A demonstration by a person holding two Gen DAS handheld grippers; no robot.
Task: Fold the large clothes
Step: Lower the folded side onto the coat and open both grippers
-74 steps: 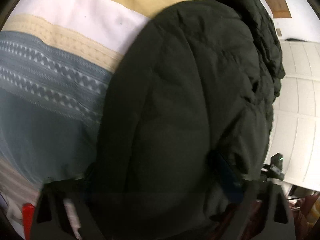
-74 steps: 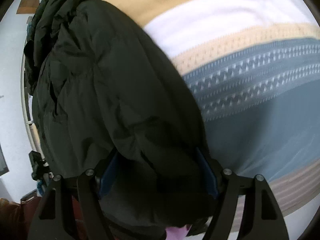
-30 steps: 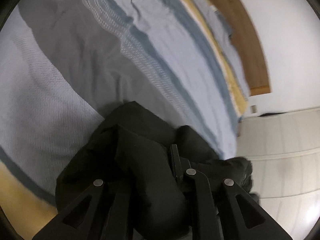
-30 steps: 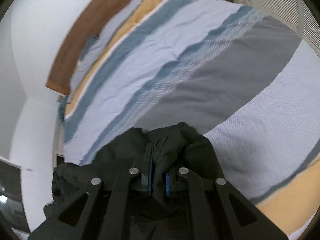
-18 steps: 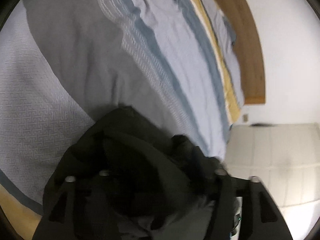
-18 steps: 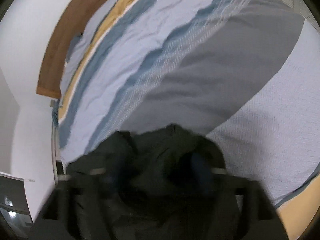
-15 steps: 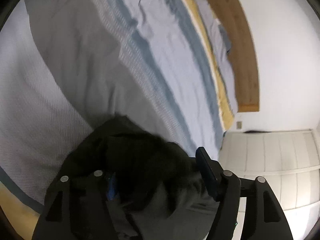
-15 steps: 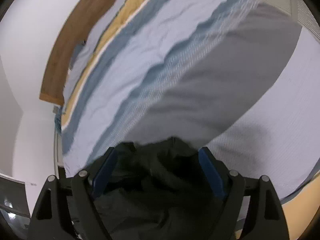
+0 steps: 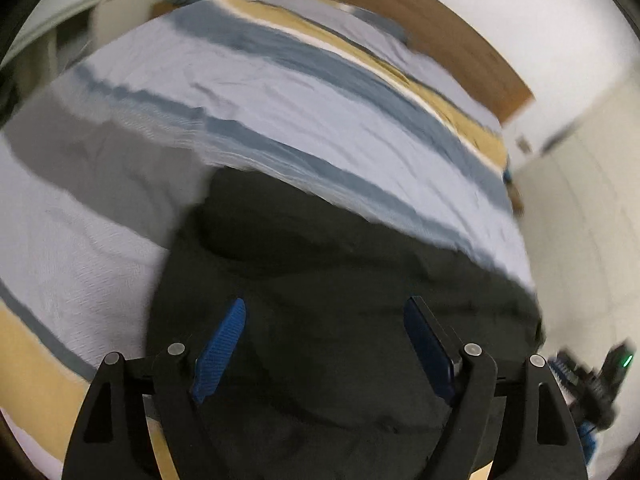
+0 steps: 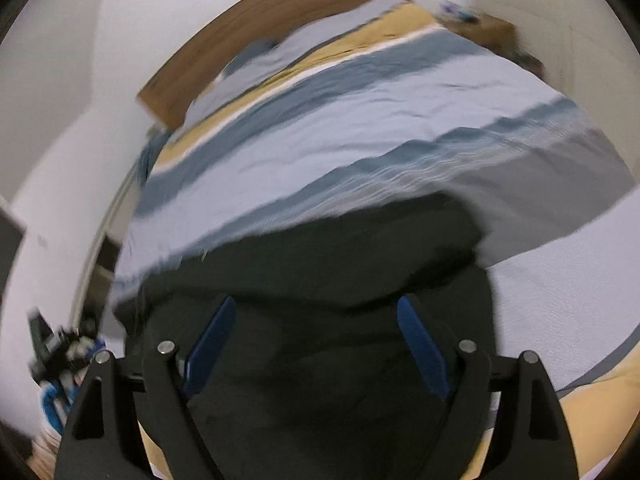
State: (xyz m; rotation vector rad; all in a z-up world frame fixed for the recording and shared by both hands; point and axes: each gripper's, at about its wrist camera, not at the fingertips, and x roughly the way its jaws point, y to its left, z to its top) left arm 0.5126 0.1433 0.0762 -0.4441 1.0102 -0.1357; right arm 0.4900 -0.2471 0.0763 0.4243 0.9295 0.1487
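Black jacket (image 9: 320, 300) lies bunched on the striped bed (image 9: 280, 92). Left gripper (image 9: 326, 344) and right gripper (image 10: 316, 340) hover above it, fingers (image 9: 218, 350) spread wide, grasping nothing.

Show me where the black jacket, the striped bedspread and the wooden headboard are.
black jacket (image 9: 340, 280), left wrist view, on its dark top surface ahead of the fingers.
striped bedspread (image 10: 360, 120), right wrist view, on a light blue band.
wooden headboard (image 10: 248, 32), right wrist view, on the brown panel.

Both wrist views look down close—sharing jacket (image 9: 320, 300) and bed (image 10: 360, 120).
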